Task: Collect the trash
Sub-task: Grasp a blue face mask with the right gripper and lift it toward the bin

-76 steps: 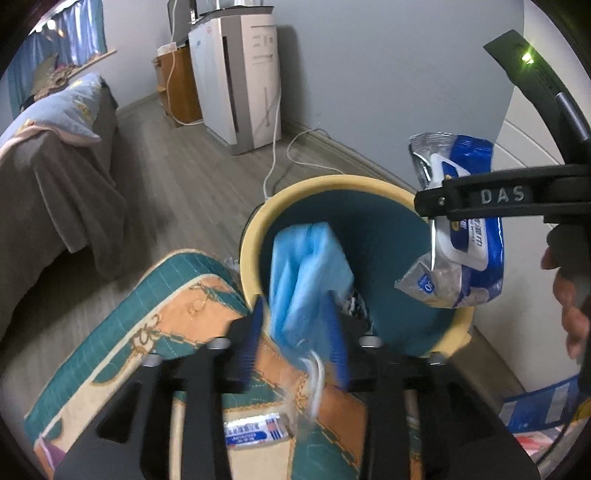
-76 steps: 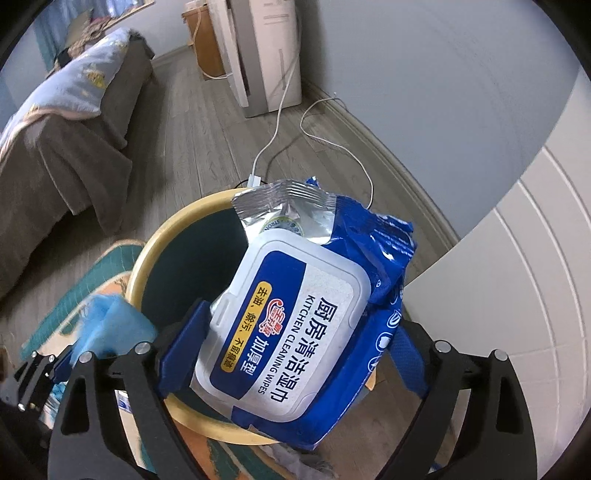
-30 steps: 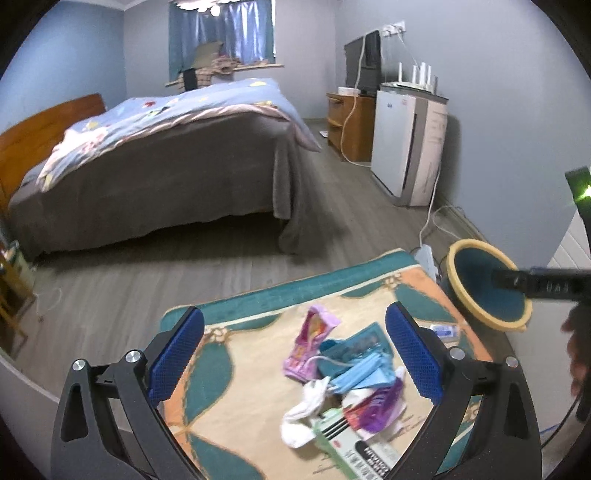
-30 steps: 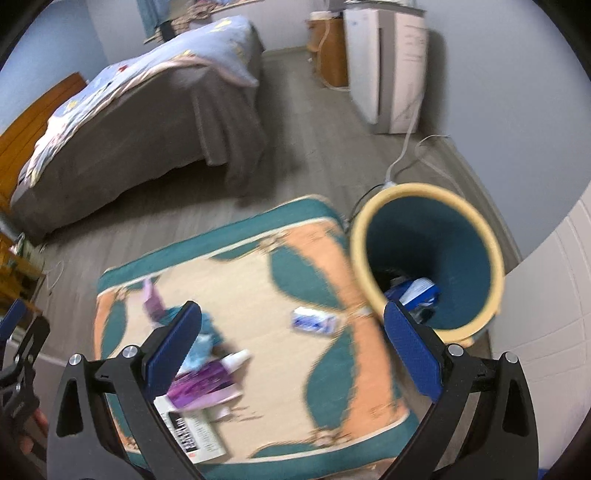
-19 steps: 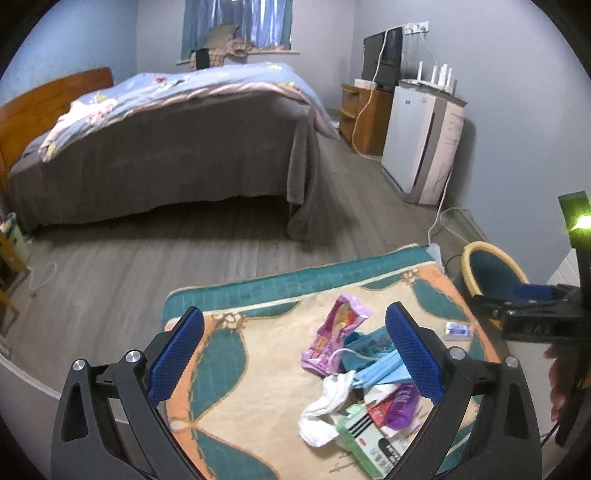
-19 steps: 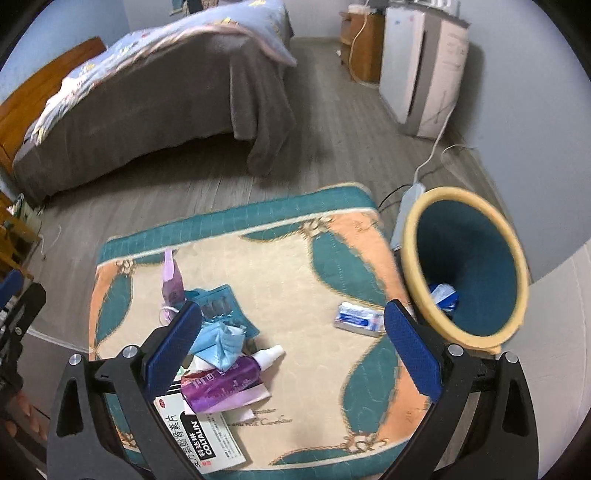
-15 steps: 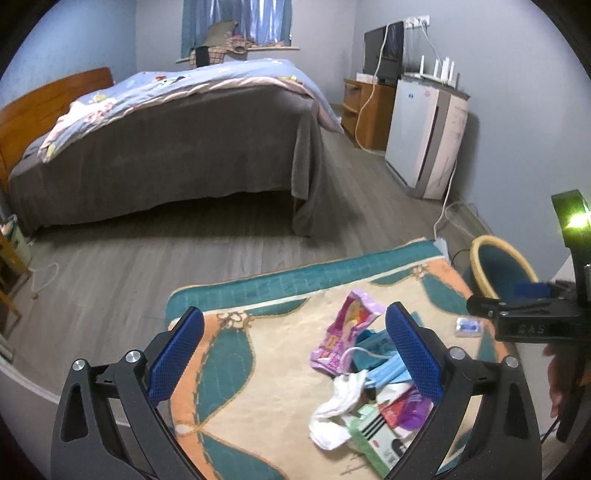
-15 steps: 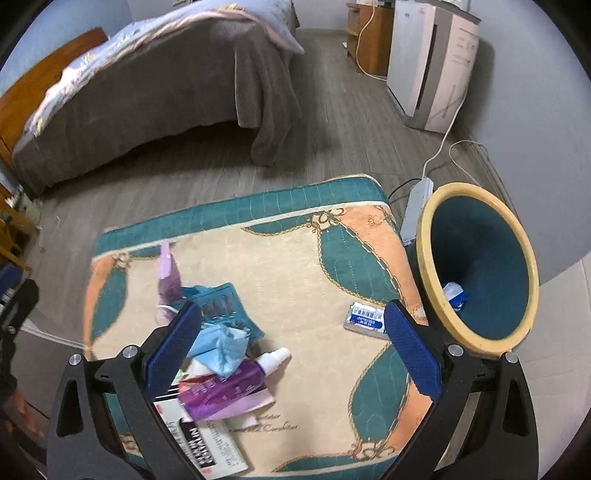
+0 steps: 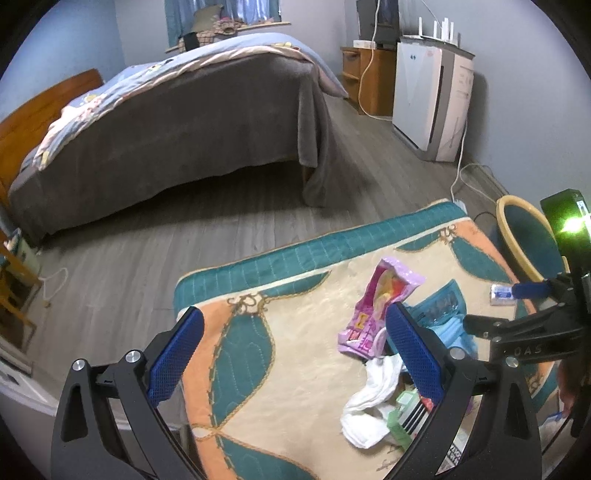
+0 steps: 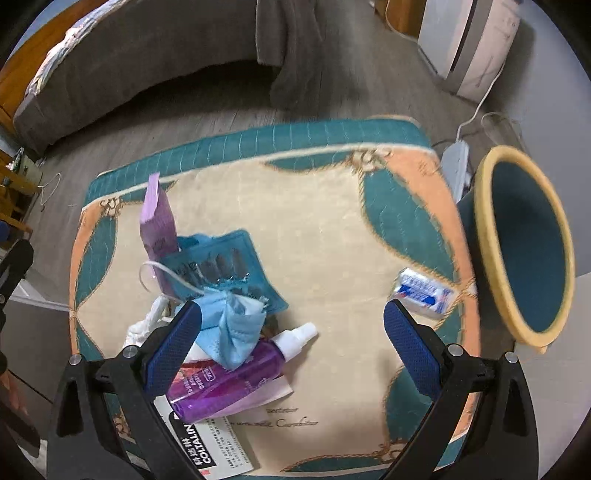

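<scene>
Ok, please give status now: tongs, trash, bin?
Left tongs open, empty. Right tongs open, empty, above the trash pile. Small packet alone near the bin. Nothing blocking.

Grey wood-plank floor, pale blue-grey walls. Bed under grey blanket, wooden headboard behind. White appliance against wall beside wooden cabinet. Blue-curtained window at far end
</scene>
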The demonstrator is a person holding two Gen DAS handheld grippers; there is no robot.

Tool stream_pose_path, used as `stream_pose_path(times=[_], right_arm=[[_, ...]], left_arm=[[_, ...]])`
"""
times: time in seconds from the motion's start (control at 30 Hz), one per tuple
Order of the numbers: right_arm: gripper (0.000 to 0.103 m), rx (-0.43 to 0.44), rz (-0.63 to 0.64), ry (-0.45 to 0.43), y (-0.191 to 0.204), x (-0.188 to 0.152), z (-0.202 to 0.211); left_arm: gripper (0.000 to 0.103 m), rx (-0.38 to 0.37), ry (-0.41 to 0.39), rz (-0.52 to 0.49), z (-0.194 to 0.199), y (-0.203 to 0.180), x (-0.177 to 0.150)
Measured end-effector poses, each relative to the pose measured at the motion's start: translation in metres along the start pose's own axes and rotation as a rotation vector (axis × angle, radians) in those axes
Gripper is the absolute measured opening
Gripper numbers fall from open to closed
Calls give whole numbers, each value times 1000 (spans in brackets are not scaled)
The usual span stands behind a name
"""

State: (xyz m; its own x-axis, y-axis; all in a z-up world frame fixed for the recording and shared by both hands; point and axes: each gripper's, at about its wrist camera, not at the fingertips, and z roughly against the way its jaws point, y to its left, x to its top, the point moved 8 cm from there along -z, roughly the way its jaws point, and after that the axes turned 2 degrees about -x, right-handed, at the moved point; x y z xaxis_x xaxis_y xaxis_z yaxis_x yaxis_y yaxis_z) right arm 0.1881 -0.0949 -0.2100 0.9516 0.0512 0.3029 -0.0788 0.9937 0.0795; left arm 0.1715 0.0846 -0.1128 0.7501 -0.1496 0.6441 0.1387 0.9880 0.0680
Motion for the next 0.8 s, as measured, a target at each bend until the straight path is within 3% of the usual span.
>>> stream_pose_path(times=[0.13,0.33,0.4,0.5,0.8], right_arm=[[86,35,-2,25,8,-4,-6],[58,98,13,63,25,-10,-11],[38,114,21,72,28,-12,-12],[22,132,19,71,30,-11,-9],[20,136,32,-55,19,12,37]], left_arm=[[98,6,7,-12,-2,1,-1],[98,8,15,-21,-4,-1,-3],[98,4,19,-23,-4,-2,-4],[98,1,20,-23,-5,-4,-4],[97,-8,31,-33,-10,-13,-4]])
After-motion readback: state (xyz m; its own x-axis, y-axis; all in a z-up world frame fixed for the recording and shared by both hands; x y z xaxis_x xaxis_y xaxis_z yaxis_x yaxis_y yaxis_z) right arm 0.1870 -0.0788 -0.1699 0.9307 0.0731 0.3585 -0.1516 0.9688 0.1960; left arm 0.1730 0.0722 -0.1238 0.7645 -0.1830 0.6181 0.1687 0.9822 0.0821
